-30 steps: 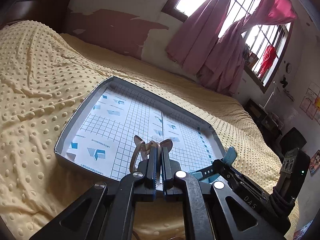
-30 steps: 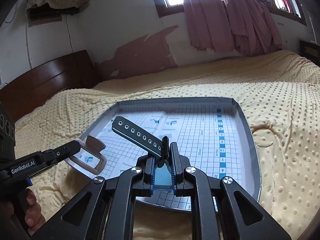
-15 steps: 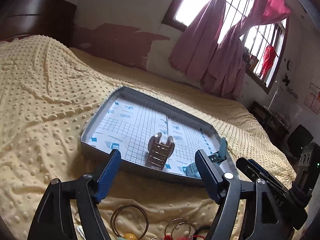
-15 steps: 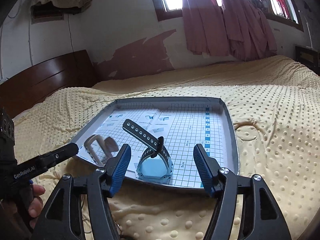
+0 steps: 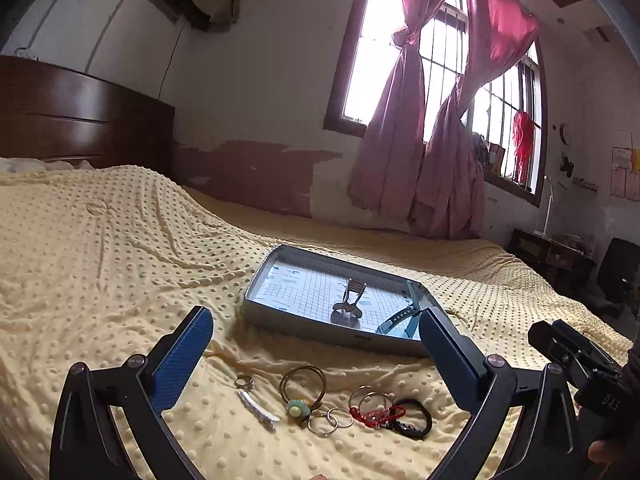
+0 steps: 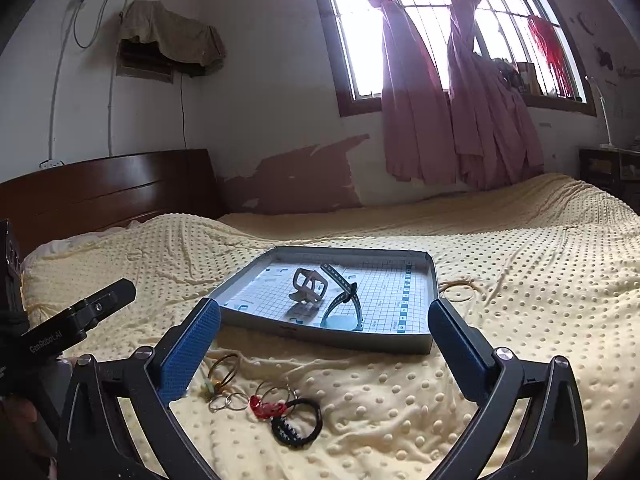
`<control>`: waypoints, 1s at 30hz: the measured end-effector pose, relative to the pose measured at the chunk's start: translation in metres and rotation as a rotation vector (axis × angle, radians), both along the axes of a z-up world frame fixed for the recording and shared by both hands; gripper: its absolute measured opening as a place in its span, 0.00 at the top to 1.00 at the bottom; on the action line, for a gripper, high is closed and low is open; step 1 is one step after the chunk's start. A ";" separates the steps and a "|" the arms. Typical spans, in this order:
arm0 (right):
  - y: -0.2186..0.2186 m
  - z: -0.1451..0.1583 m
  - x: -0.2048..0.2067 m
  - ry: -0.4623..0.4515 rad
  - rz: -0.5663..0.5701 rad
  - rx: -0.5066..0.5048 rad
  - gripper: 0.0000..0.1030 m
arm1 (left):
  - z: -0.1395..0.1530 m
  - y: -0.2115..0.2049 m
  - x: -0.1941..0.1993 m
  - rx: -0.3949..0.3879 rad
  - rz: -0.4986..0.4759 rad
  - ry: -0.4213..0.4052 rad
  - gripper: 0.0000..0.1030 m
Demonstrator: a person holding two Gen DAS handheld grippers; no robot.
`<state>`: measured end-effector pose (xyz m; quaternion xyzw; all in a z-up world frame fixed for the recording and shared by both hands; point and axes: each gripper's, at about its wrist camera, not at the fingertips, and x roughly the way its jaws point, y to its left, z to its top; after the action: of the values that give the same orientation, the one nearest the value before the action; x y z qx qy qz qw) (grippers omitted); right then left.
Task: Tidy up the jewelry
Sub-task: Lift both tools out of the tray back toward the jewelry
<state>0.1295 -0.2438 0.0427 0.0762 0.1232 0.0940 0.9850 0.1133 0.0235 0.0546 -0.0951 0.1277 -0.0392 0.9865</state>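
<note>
A grey tray (image 5: 304, 326) (image 6: 248, 318) with a grid sheet lies on the yellow bedspread. In it stand a beige watch (image 5: 350, 298) (image 6: 307, 290) and a dark-strapped, blue-faced watch (image 5: 398, 320) (image 6: 345, 300). Loose jewelry lies on the bedspread in front of the tray: bangles (image 5: 303, 380) (image 6: 224, 365), small rings (image 5: 331, 420) (image 6: 228, 401), a hair clip (image 5: 258, 404), a red bracelet (image 5: 376, 414) (image 6: 266, 407), and a black bracelet (image 5: 414, 420) (image 6: 298, 422). My left gripper (image 5: 316, 354) and right gripper (image 6: 324, 344) are both open and empty, above the loose pieces.
The bumpy yellow bedspread (image 5: 100, 264) covers the whole bed. A dark wooden headboard (image 6: 100, 188) stands at the far left. A thin loop (image 6: 458, 286) lies on the bedspread right of the tray. Pink curtains (image 6: 440, 120) hang at the window.
Both grippers let go of the watches into the tray, opened, and pulled back and up from the tray. The loose jewelry in front of the tray has come into view.
</note>
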 end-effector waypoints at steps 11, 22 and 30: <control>0.010 -0.027 -0.088 0.000 -0.011 -0.011 0.01 | -0.026 0.004 -0.088 0.087 0.028 -0.001 0.00; 0.008 -0.054 -0.104 0.071 -0.018 0.005 0.01 | -0.043 0.013 -0.104 0.102 0.044 0.048 0.00; 0.014 -0.042 -0.083 0.031 -0.007 -0.007 0.01 | -0.030 0.017 -0.082 0.105 0.069 0.053 0.00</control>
<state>0.0463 -0.2298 0.0006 0.0744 0.1383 0.0889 0.9836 0.0314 0.0404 0.0244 -0.0485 0.1521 0.0040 0.9872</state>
